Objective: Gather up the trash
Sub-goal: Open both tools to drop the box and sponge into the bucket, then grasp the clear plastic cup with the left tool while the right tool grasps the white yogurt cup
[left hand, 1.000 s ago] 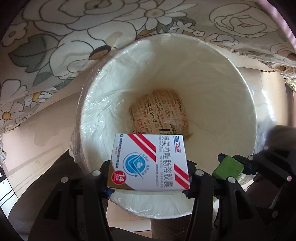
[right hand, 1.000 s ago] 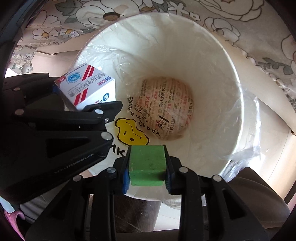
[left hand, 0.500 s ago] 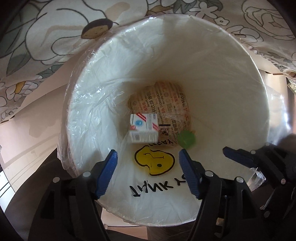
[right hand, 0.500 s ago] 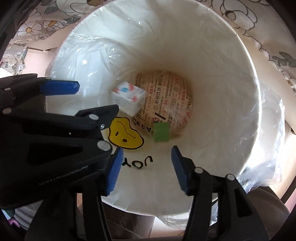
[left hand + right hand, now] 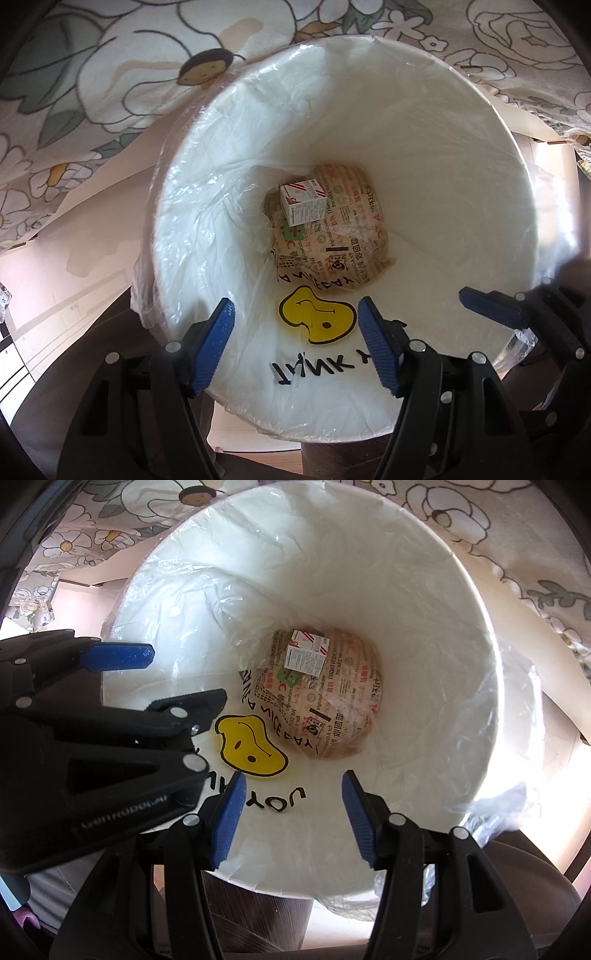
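- Both grippers sit over the mouth of the white bin (image 5: 461,155), pointing steeply down into it.
- left gripper (image 5: 295,343): jaws apart, nothing between the blue pads.
- right gripper (image 5: 291,816): jaws apart, also empty.
- Medicine box (image 5: 303,201) lies at the bottom of the bin on a printed paper wrapper (image 5: 343,240); a green piece (image 5: 293,232) peeks out just beside and partly under the box.
- Clear liner (image 5: 207,206) is crumpled on the left wall and folds over the rim; right wall is smooth. Middle of the bin is open all the way down.
- Floral cloth (image 5: 110,74) runs close along the far rim.
- Right wrist view shows the left gripper's body crowding in from the left, over the near rim; left wrist view catches only one blue pad (image 5: 491,310) of the right gripper at its right edge.
- The yellow smiley print (image 5: 251,751) on the near wall reads whole in both views.
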Tool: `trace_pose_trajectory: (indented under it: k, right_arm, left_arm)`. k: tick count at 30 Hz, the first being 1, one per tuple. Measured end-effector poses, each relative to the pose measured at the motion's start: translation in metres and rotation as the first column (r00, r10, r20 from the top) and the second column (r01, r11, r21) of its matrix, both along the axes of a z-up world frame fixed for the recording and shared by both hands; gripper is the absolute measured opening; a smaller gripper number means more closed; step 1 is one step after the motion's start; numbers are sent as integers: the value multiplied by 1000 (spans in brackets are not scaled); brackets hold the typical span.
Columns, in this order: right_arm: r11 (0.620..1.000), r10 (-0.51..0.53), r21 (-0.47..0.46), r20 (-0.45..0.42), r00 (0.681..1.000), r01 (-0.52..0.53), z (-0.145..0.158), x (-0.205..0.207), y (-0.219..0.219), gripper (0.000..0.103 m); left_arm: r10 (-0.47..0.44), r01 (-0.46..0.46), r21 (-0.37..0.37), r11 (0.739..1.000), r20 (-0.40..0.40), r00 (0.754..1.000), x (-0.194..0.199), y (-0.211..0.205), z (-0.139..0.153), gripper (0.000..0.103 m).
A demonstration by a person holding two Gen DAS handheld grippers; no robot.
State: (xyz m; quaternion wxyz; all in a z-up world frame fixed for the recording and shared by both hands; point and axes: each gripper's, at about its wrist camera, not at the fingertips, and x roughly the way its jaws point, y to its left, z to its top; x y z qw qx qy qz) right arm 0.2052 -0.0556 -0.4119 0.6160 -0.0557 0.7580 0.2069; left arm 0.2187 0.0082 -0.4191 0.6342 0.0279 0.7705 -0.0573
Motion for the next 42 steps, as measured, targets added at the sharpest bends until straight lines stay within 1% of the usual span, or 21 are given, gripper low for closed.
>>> trace_pose_trajectory:
  k: [5,10,16,21,26,30,33,35,38,39,40,41,42]
  right_arm:
    - [1000,8,-7,30,1000,-8,14,-9,-2,55]
    - [1000,27,-13,73,997,-26,30,-22,-8,55]
    - [999,31,-21,140,990,-29,61,-34,-26,55]
    - [999,45,-33,221,974,-38,99,-39,-43,55]
    - [1000,30,-12,323,946,-28,155,-37,-62,55]
    - [1000,11,9,423,906,-16,210,-27,-76,55]
    - [1000,12,16,502,865,-23,255,-18,-86,55]
    - [999,12,18,555,832,-26,284,-12,-93,55]
    - [999,6,26,620,784,-29,323,-1,-101,56]
    - [999,3,31,641,767,-30,335,2,-103,58]
    - [999,0,39,663,749,-34,347,6,-106,64]
    - [998,-5,49,687,727,-39,359,9,-108,66]
    - [997,-9,56,710,705,-44,369,12,-111,66]
  left_arm:
    - [2,-2,6,1000,40,999,-9,6,21,71]
    - [10,-9,-7,1000,77,997,-22,11,47,71]
    - [-34,35,1,999,170,985,-38,10,93,71]
    - [-82,84,2,996,282,956,-45,9,148,71]
    - [-107,114,6,993,406,908,-45,10,214,71]
    - [-122,131,16,991,486,866,-37,13,260,72]
    - [-137,143,31,989,542,829,-28,15,294,74]
    - [-149,148,49,988,577,803,-20,15,315,75]
    - [-155,149,62,987,618,771,-6,17,341,76]
    - [-159,149,69,986,631,759,-2,17,350,77]
    - [-165,147,82,986,644,747,3,17,357,80]
    - [-172,144,97,985,658,733,8,18,365,83]
    - [-180,144,109,984,671,720,14,18,372,84]
